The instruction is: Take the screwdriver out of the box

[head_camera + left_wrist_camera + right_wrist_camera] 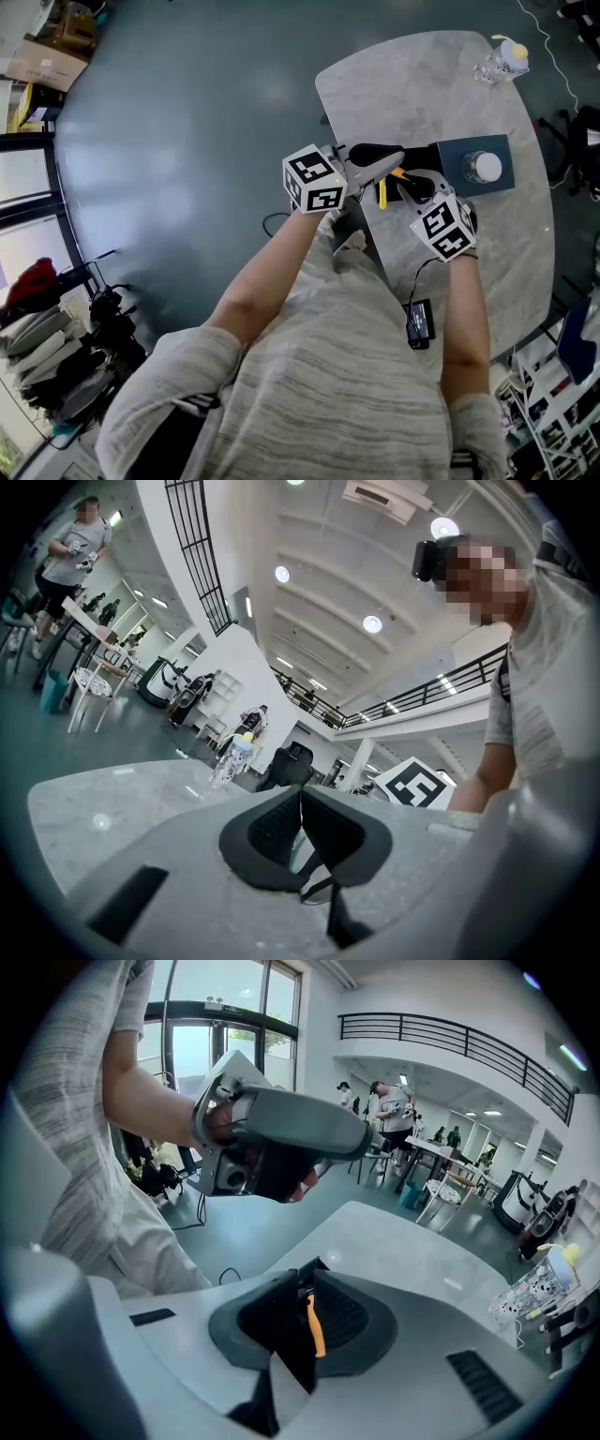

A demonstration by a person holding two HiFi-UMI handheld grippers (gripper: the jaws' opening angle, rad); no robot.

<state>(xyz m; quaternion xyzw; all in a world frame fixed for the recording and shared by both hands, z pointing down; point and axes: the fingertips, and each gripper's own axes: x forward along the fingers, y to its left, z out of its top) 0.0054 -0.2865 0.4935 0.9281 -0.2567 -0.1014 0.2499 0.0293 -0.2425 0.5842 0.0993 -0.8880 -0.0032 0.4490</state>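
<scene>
A dark box [450, 155] lies on the grey table [422, 84] with a white round thing [486, 168] on its top. The orange-and-yellow screwdriver [383, 191] lies by the box's near left end, under both grippers. My left gripper [400, 157] points level over it, jaws shut and empty in the left gripper view [300, 803]. My right gripper [412, 187] tilts down beside it, jaws shut. The orange screwdriver [316, 1324] shows in the thin slit of the right gripper [305, 1302]; whether the pads touch it is unclear.
A clear bottle with a yellow cap [502, 59] stands at the table's far end. A small black device on a cable [419, 322] lies near the table's front edge. Chairs and people are in the hall beyond.
</scene>
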